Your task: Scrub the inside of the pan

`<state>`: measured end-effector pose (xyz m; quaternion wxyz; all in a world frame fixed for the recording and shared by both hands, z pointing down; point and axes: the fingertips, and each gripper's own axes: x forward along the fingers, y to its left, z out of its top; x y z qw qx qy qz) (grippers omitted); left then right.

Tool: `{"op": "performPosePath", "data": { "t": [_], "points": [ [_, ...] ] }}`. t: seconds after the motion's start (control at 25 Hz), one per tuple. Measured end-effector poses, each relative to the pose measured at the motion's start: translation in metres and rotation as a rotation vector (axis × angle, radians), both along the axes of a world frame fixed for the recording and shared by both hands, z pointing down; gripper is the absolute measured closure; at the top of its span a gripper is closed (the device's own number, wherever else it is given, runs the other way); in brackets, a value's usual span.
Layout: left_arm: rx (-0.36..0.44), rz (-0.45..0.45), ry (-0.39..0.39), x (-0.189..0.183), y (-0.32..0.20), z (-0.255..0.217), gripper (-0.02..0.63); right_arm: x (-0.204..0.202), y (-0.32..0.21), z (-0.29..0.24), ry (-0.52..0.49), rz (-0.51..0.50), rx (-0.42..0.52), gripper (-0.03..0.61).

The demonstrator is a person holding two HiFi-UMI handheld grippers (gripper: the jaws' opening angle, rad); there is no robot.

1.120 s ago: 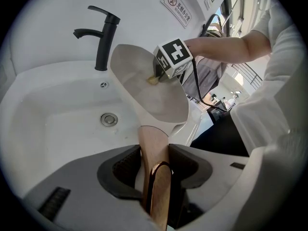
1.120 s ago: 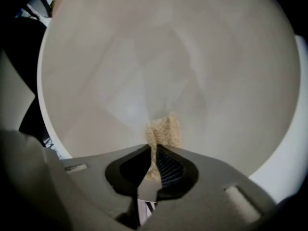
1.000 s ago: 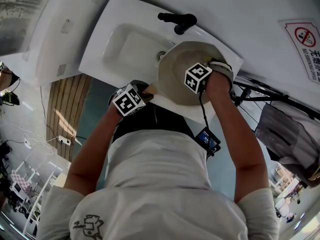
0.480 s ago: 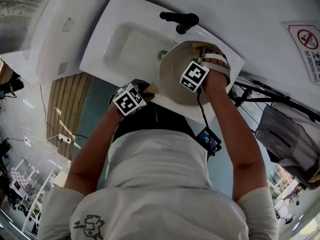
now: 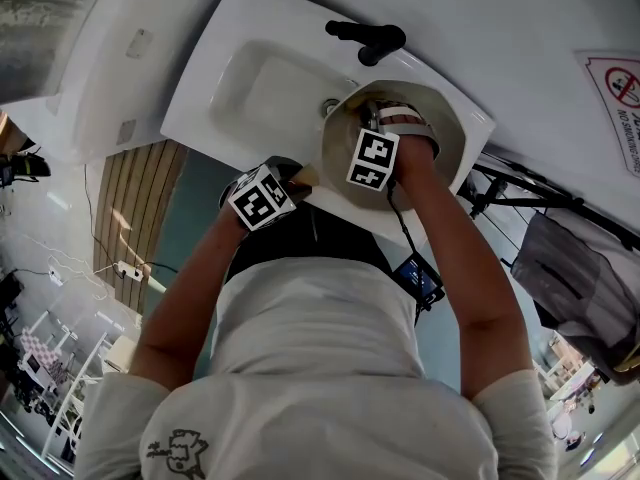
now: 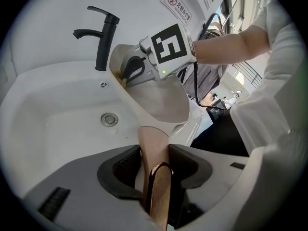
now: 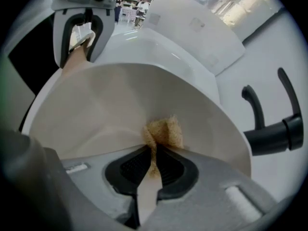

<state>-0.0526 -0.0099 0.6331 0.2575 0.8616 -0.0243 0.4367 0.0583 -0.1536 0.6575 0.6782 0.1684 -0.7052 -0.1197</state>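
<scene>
Two grippers meet over the white sink! The left gripper has its jaws clamped on the pan's copper-toned handle. In the head view the beige pan sits tilted at that gripper's one o'clock. The right gripper reaches inside the pan, jaws pinched on a tan scrub pad that presses against the inner wall at their twelve o'clock. A black faucet stands at the pan's twelve o'clock.
</scene>
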Motion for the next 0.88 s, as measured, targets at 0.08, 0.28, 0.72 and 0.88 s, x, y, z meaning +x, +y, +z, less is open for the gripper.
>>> {"op": "performPosePath", "data": {
  "t": [0.08,0.28,0.72,0.88],
  "points": [
    [0.004,0.005,-0.003,0.000,-0.001,0.001,0.432,-0.011,0.012,0.006,-0.047,-0.019,-0.057,0.541],
    [-0.004,0.004,0.000,-0.001,0.001,0.001,0.432,-0.038,0.050,0.013,-0.208,-0.006,-0.278,0.541],
    [-0.002,0.012,-0.004,0.000,0.001,0.001,0.432,-0.017,0.137,0.026,-0.286,0.286,-0.792,0.541],
    [-0.007,0.010,-0.014,0.000,0.002,0.001,0.431,0.021,0.166,0.027,-0.159,0.441,-0.997,0.541]
  ]
}}
